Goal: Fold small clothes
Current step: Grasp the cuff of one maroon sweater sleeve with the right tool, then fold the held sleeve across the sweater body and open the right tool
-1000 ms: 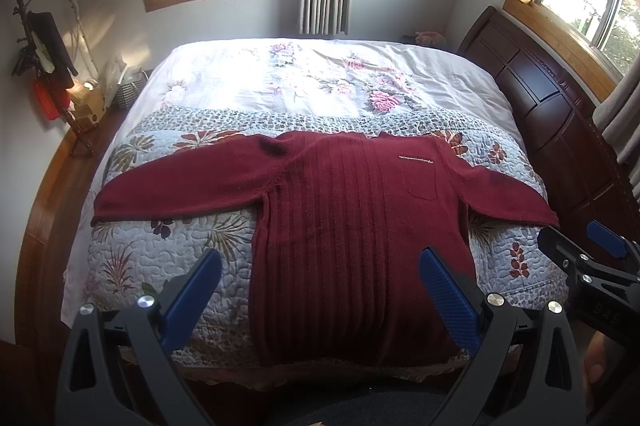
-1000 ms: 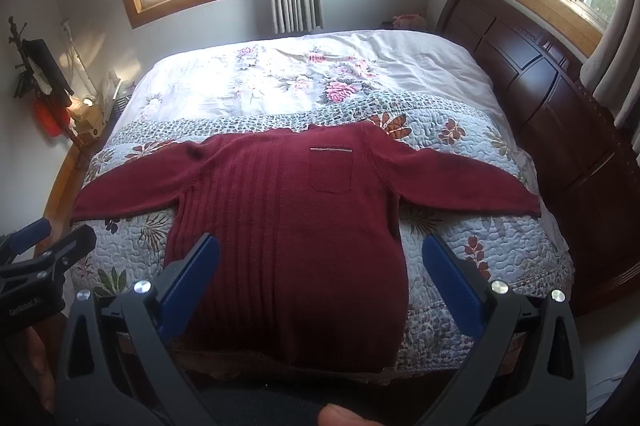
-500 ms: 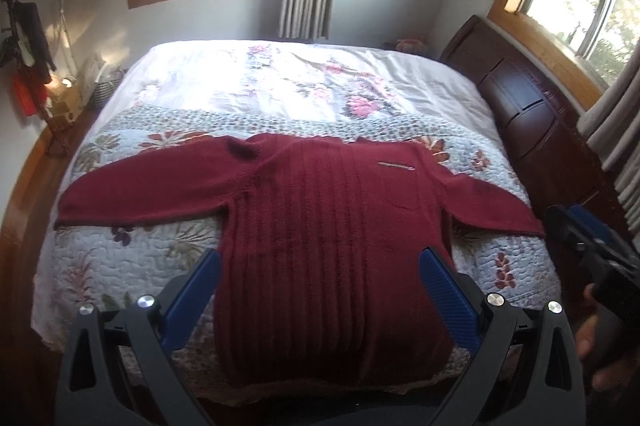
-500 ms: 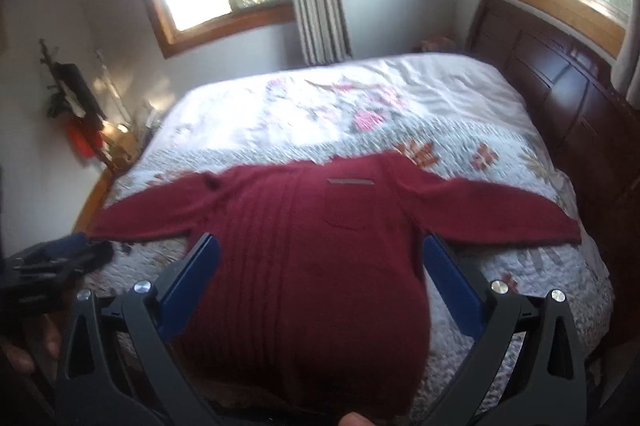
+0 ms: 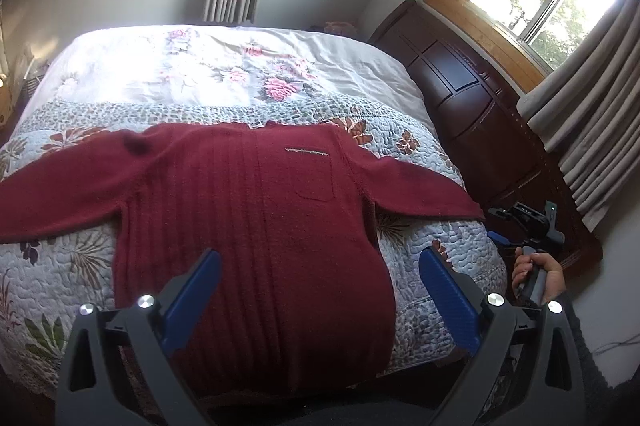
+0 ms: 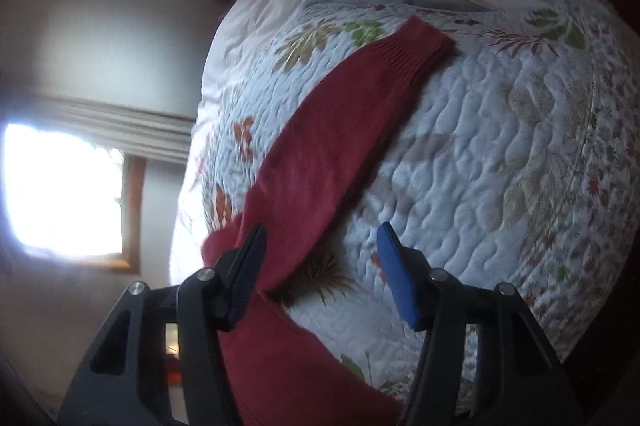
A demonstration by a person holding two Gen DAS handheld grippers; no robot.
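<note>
I am facing one red sweater (image 5: 256, 226) on one quilt (image 5: 432, 238); my left gripper (image 5: 320, 290) and right gripper (image 6: 320, 266) are both gaping wide, gripping nothing.

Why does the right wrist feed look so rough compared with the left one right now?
Right wrist view: rolled sideways and motion-smeared, the window blown out to white, though the sweater sleeve on the quilt still reads. Left wrist view: sharp and level, red sweater evenly lit, glare only at the two windows, with fisheye bending at the edges.
</note>
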